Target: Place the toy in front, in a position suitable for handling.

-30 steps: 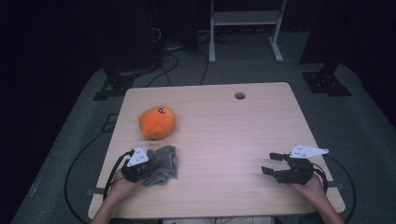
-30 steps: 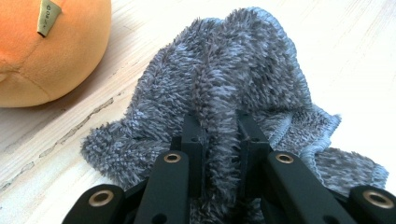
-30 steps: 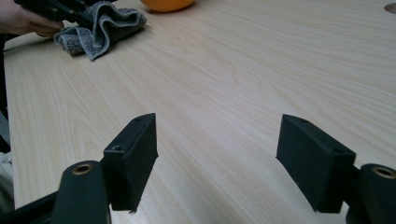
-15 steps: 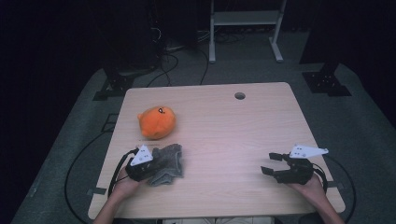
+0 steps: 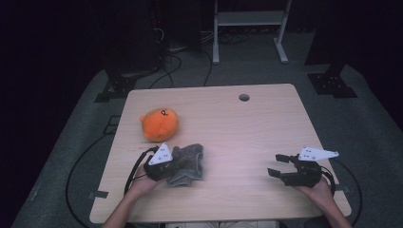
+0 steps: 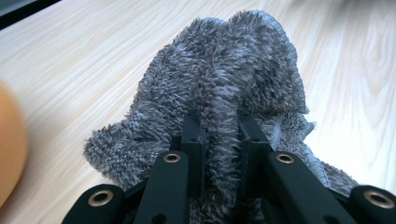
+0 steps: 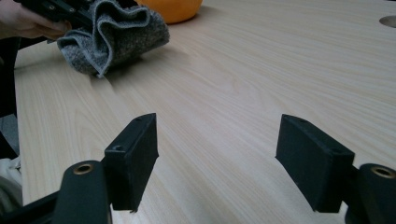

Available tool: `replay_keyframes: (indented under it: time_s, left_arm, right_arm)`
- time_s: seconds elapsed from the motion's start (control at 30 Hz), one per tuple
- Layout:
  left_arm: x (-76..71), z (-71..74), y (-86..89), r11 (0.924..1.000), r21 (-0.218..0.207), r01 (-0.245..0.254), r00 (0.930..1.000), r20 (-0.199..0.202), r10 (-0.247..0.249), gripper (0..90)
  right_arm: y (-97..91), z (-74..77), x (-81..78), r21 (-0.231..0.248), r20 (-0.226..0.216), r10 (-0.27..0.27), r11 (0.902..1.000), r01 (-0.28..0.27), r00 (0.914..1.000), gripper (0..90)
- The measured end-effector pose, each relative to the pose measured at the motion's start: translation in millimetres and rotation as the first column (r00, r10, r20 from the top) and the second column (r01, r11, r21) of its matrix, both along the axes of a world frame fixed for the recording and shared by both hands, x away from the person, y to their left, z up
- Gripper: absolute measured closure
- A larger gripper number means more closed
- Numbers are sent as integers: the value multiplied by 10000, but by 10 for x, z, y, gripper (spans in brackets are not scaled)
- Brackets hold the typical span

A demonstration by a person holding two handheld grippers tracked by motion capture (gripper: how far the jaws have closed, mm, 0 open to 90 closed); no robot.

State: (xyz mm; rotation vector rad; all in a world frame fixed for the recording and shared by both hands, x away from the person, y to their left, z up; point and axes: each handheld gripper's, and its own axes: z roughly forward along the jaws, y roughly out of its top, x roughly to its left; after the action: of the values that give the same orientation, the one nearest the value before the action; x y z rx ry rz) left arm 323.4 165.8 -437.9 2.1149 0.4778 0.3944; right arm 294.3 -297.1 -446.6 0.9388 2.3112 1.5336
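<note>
Grey fluffy cloth [image 5: 189, 164] lying bunched on the worktop [image 5: 247, 137], near-left part, just below the orange plush toy [image 5: 159, 124] and apart from it. Left gripper [image 5: 177, 166] clamping a raised fold of the cloth, jaws pinched tight on the pile with fabric bulging up between them [image 6: 219, 135]. Right gripper [image 5: 279, 165] hovering over bare wood at the near-right, jaws standing wide with nothing between [image 7: 215, 158], well apart from the cloth. Judging the step as dragging or lifting the cloth by that fold. Doing it well: keeping the pinch deep in the fold, not on loose pile; pulling low and smooth; steering clear of the plush toy; bringing the right gripper to a free corner for spreading.
</note>
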Motion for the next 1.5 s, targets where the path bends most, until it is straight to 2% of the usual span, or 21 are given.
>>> replay_keyframes:
  time_s: [0.23,0.3,0.37,0.4,0.43,0.67,0.83,0.87,0.93,1.13,1.2,1.23,1.33,1.37,1.47,1.5]
  left_arm:
    - [47,26,-426,9970,-78,774,9970,81,-774,763]
    - [69,10,-554,9951,-192,969,9953,-71,-971,762]
    - [89,-2,-686,9937,-166,1108,9938,-62,-1109,762]
    - [107,-13,-826,9909,-151,1336,9910,-88,-1337,761]
    - [107,-13,-826,9909,-151,1336,9910,-88,-1337,761]
    - [177,-51,-1311,9791,-205,2021,9789,-249,-2026,758]
    - [184,-85,-1642,9668,19,2554,9664,-302,-2553,754]
    - [186,-96,-1712,9630,148,2689,9628,-309,-2684,753]
    - [185,-114,-1817,9563,329,2905,9567,-312,-2895,752]
    - [169,-118,-2063,9384,529,3414,9397,-394,-3397,749]
    - [151,-109,-2145,9285,739,3639,9314,-339,-3623,748]
    - [142,-106,-2168,9269,716,3684,9297,-354,-3667,748]
    - [111,-80,-2238,9142,610,4006,9162,-327,-3993,747]
    - [103,-72,-2248,9118,555,4068,9135,-337,-4055,745]
    - [76,-25,-2272,8997,355,4351,9003,-310,-4342,743]
    - [69,-13,-2278,8977,294,4396,8981,-311,-4387,743]
  right_arm:
    - [-83,35,-22,231,170,-67,9997,63,9998,283]
    - [-120,39,-30,204,197,-68,9998,64,9998,282]
    - [-134,44,-35,228,227,-85,9997,80,9997,282]
    - [-170,62,-45,276,266,-136,9995,128,9996,283]
    - [-170,62,-45,276,266,-136,9995,128,9996,283]
    - [-259,117,-102,280,503,-163,9995,149,9986,283]
    - [-254,147,-119,270,707,115,9995,-134,9974,282]
    - [-213,171,-122,154,805,371,9991,-385,9961,282]
    - [-196,177,-123,110,827,457,9988,-468,9955,282]
    - [-83,169,-131,-473,734,1220,9918,-1188,9898,289]
    - [-61,152,-130,-721,756,1394,9884,-1340,9873,295]
    - [-45,140,-133,-877,712,1465,9863,-1401,9866,296]
    - [-22,113,-135,-1156,676,1615,9814,-1530,9846,312]
    - [-18,96,-135,-1321,579,1758,9771,-1670,9827,341]
    - [-18,77,-135,-1410,548,1852,9742,-1760,9812,356]
    - [-18,69,-137,-1430,497,1889,9732,-1802,9807,378]
